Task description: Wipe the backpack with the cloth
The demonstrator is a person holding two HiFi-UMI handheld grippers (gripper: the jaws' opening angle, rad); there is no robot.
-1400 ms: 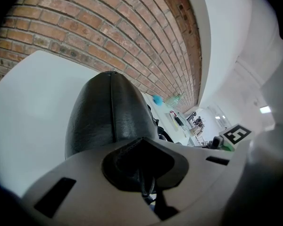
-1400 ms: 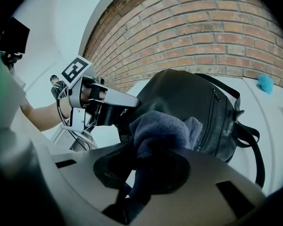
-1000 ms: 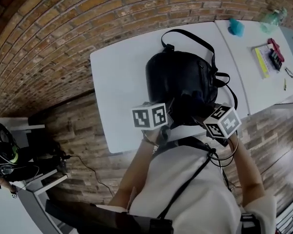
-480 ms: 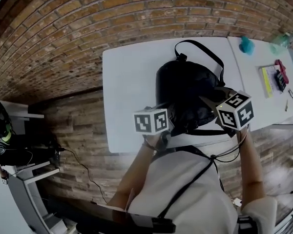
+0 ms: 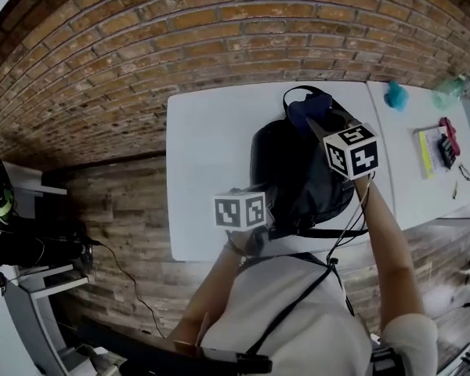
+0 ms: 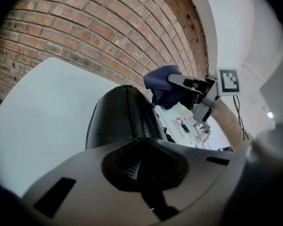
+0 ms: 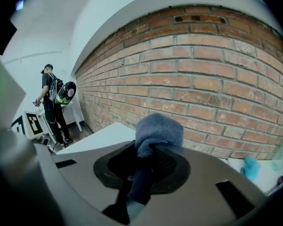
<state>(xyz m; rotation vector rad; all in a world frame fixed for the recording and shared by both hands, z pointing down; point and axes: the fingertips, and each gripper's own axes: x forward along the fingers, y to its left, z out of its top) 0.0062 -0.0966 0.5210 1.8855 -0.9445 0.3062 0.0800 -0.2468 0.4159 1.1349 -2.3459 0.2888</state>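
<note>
- backpack (image 5: 298, 171): black, smooth-looking shell; stands on the white bench (image 5: 207, 147), towards the bench's right half; thin black carry loop at its far end, straps trailing off the near edge towards the person
- right tool (image 7: 148, 161): clenched on the cloth (image 7: 158, 131); blue-grey towelling, bunched into a lump above the jaws with a tail hanging down between them
- head view: cloth and right tool are at the backpack's far top end, over the carry loop; right forearm reaches across the backpack's right side
- left tool (image 6: 139, 166): jaws drawn together, apparently pinching dark backpack material at the bag's near left edge; the view there is black on black
- left gripper view: backpack rises just ahead of the jaws; the right tool with the cloth shows beyond its top
- writing: each tool carries a marker cube (image 5: 240, 210) with black-and-white square code patterns; these are codes, not letters; print on the flat things lying on the far bench is too small to read
- second white bench (image 5: 411, 171) butts against the first on the right; on it a teal lump (image 5: 395, 95), a pale green bottle (image 5: 452, 88), a yellow-edged booklet (image 5: 424, 141) with dark and red bits beside it
- brick wall (image 5: 180, 37) behind both benches; wood-plank floor below
- right gripper view: another person (image 7: 51, 102) stands far off by the wall, dark clothes, a helmet slung at the back
</note>
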